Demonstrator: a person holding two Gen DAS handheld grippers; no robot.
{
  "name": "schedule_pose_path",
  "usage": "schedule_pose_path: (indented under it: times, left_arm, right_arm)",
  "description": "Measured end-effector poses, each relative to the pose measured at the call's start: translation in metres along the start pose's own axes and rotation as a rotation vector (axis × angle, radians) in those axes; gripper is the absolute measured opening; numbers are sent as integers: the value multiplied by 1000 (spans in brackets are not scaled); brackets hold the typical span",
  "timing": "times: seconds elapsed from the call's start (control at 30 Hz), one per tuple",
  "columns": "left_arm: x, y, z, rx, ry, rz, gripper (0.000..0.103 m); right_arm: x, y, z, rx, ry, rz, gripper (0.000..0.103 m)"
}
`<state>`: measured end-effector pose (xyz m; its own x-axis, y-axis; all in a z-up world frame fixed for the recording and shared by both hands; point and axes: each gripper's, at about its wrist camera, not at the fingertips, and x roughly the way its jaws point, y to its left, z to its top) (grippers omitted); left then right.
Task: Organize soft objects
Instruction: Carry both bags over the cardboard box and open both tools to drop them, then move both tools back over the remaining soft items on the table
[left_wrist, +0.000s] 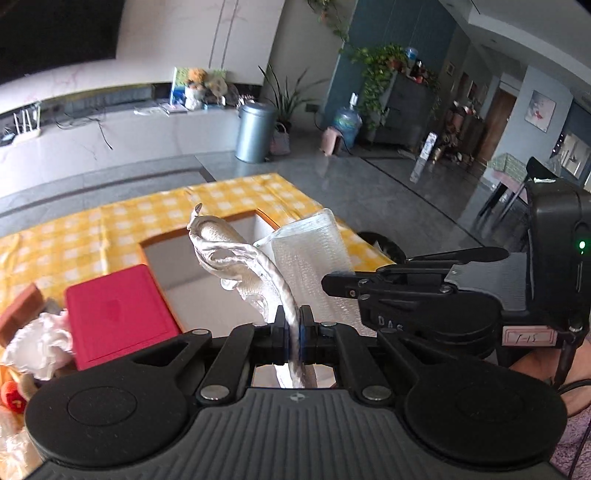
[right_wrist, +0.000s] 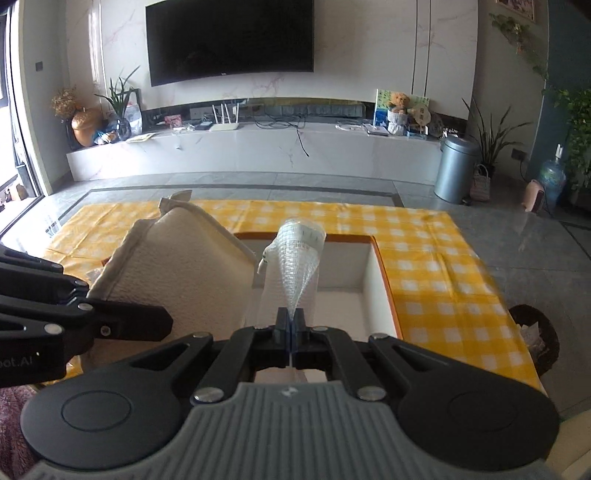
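Note:
My left gripper (left_wrist: 293, 325) is shut on the satin-trimmed edge of a cream quilted cloth (left_wrist: 236, 258), which stands up above the open white box with an orange rim (left_wrist: 162, 238). In the right wrist view the same cloth (right_wrist: 177, 266) hangs broad at the left, with the left gripper (right_wrist: 168, 321) at its lower edge. My right gripper (right_wrist: 291, 321) is shut on a clear bubble-wrap sheet (right_wrist: 297, 258), pinched into a fan over the box (right_wrist: 388, 291). The left wrist view shows that sheet (left_wrist: 314, 251) beside the cloth, with the right gripper (left_wrist: 327, 284) close on the right.
The box sits on a yellow checked tablecloth (right_wrist: 424, 258). A red flat box (left_wrist: 118, 314), a crumpled white cloth (left_wrist: 40, 347) and a brown block (left_wrist: 18, 314) lie left of it. A dark basket (right_wrist: 535, 332) stands off the table's right edge, and a grey bin (right_wrist: 456, 168) stands on the floor beyond.

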<state>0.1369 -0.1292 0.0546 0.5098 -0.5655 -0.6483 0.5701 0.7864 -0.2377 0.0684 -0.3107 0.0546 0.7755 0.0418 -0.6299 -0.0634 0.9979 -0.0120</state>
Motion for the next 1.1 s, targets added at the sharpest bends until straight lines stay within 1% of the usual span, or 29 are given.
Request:
schedule_pose_path:
  times: [0.13,0.27,0.47,0.6,0.77,0.83,0.93,0.97,1.0,1.03,1.07,1.1]
  left_arm:
    - [33,4,3,-5,71,-13,5]
    - [62,9,-1,5,145,-4,5]
    - [87,13,-16,10,236,38,5]
    - [102,16,-21,12,296,75,5]
    - [112,19,-26,10,332,90,7]
    - [111,19,-26,8,330,95,8]
    - [106,19,-24,4,320,99,10]
    - [103,19,-21,6,314,104,14]
    - [100,19,-21,7,308,109,21]
    - [97,19,-19,7,298,110,25]
    - [93,19,-17,4,288,108,32]
    - [88,18,-15,-1,276,107,37]
  right_arm:
    - [25,-14,-6,10,70,-23,0]
    - [51,-21,-17,26,144,-16,0]
    - [76,-23,-30,40,224,12,0]
    - [91,-22,-39,40,279,16,0]
    - [105,-21,-45,41,355,15,0]
    - [108,-20,-46,36,375,10,0]
    - [111,-20,-45,25,406,-8,5]
    - [110,-20,-46,21,409,-15,5]
    - [109,-19,-45,19,407,-15,6]
    - [107,-19,-45,17,405,-16,10]
    - [104,-18,-43,16,403,-21,14]
    - [102,-19,-42,14,398,-31,26]
